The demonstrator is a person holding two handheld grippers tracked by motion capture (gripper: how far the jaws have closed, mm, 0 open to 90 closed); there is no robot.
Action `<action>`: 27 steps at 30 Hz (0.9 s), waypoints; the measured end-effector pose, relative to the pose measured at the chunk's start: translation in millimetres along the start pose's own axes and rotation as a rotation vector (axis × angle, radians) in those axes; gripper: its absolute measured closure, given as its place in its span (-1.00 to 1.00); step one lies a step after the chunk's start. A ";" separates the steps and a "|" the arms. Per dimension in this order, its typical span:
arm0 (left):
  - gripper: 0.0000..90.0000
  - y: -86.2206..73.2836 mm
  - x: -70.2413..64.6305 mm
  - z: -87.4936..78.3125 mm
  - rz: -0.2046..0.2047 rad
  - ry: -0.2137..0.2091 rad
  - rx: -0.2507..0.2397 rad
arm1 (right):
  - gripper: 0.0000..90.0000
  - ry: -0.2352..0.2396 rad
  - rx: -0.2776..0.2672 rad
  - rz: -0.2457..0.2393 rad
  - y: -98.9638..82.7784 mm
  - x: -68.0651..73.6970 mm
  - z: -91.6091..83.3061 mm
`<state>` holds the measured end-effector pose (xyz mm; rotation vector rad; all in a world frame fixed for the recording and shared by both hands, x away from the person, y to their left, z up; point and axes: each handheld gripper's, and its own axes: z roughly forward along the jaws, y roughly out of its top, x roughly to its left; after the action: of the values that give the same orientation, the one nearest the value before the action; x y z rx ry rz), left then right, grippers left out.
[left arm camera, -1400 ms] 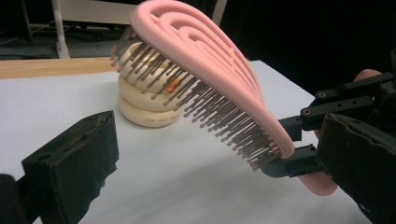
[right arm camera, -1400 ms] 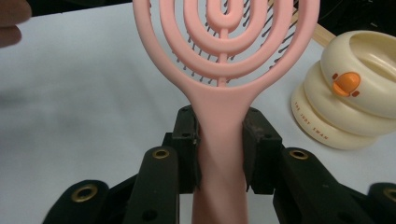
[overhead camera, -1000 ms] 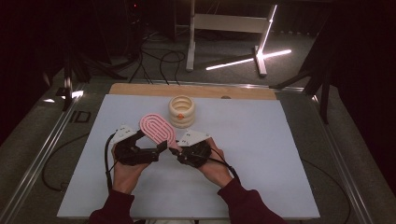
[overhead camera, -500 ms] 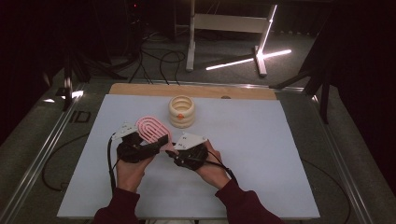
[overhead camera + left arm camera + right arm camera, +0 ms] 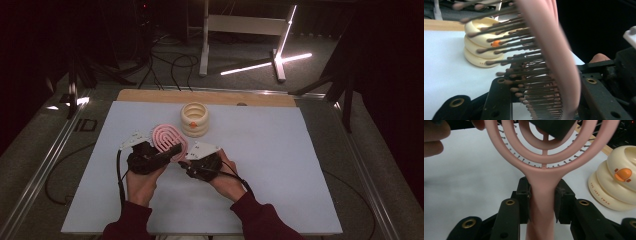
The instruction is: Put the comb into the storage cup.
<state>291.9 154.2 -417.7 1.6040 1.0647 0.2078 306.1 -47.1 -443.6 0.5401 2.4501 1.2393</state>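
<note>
The right gripper point(image 5: 541, 202) has its fingers point(image 5: 524, 200) clenched on the narrow handle of a pink hairbrush point(image 5: 541, 182), while the left gripper point(image 5: 541, 95), whose fingers have just been closing, is clamped across the brush's head, bristles on one side and pink back on the other. The hairbrush has an oval head of open concentric loops joined by a centre rib, with dark, ball-tipped bristles. It is held just above the white counter point(image 5: 280, 150), near a cream ringed container point(image 5: 194, 119) bearing an orange mark.

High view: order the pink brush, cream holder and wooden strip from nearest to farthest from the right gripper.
1. Pink brush, handle clamped in the right gripper.
2. Cream holder, just behind the brush.
3. Wooden strip, along the table's far edge.
</note>
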 end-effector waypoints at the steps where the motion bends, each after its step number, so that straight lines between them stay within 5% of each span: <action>1: 0.40 0.8 0.2 0.2 -0.004 -0.011 0.001 | 0.55 -0.001 0.001 0.003 -0.1 -0.2 0.0; 8: 0.41 3.2 -2.9 1.0 0.002 -0.019 -0.015 | 0.53 0.001 -0.014 0.012 0.3 -3.5 -3.3; 18: 0.42 7.6 0.4 -6.6 0.002 0.015 -0.048 | 0.13 0.028 -0.003 0.013 -1.9 -7.5 -5.4; 27: 0.42 11.1 1.4 -9.4 0.010 0.031 -0.053 | -0.18 0.027 -0.008 0.074 -4.4 -15.3 -13.0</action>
<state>292.5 162.3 -405.5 1.5628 1.0667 0.2660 312.6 -65.7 -437.9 0.6206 2.4668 1.2923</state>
